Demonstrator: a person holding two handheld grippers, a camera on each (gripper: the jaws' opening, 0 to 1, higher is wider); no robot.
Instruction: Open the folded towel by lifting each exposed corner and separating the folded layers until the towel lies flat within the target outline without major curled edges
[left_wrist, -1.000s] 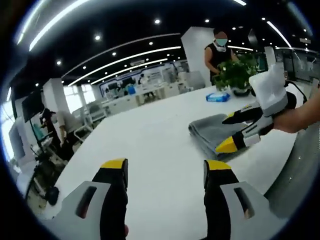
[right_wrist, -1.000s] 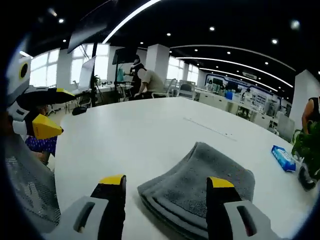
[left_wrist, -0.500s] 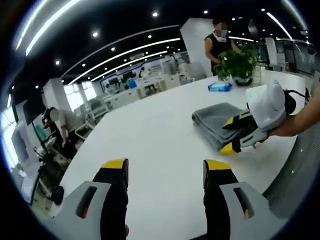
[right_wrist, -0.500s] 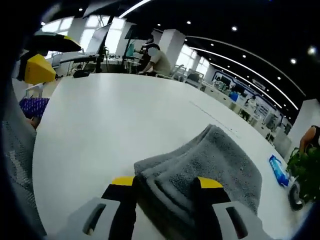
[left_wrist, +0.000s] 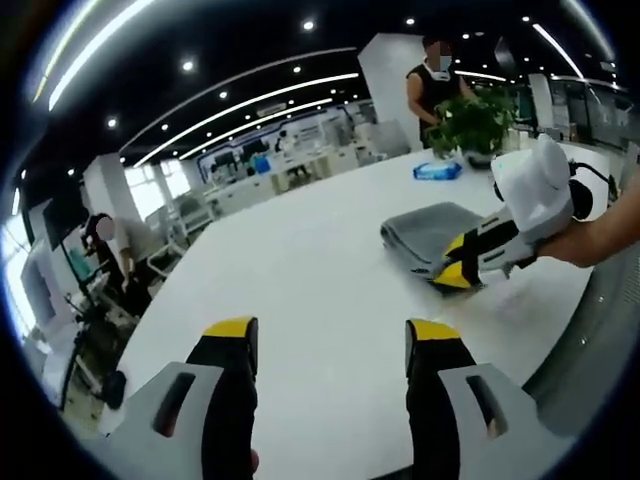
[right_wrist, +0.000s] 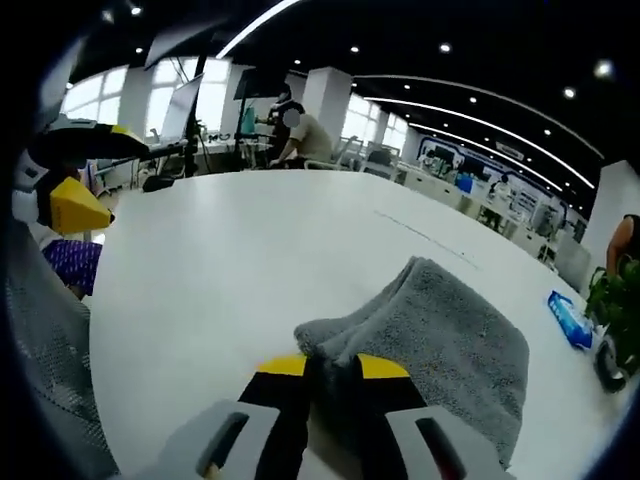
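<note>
Grey terry towel (right_wrist: 440, 335), folded in layers, on white table (right_wrist: 230, 250); soft, limp, light, will drape and sag when lifted, so best held at corner, top layer only

Right tongs (right_wrist: 330, 366) nearly together, pinched on towel's near corner, cloth bunched between tips

Left tongs (left_wrist: 331, 330) apart, holding nothing, over bare table well short of towel (left_wrist: 430, 228)

Wipes pack (right_wrist: 570, 318) and potted plant (left_wrist: 470, 125) beyond towel's far side

Target outline not discernible
</note>
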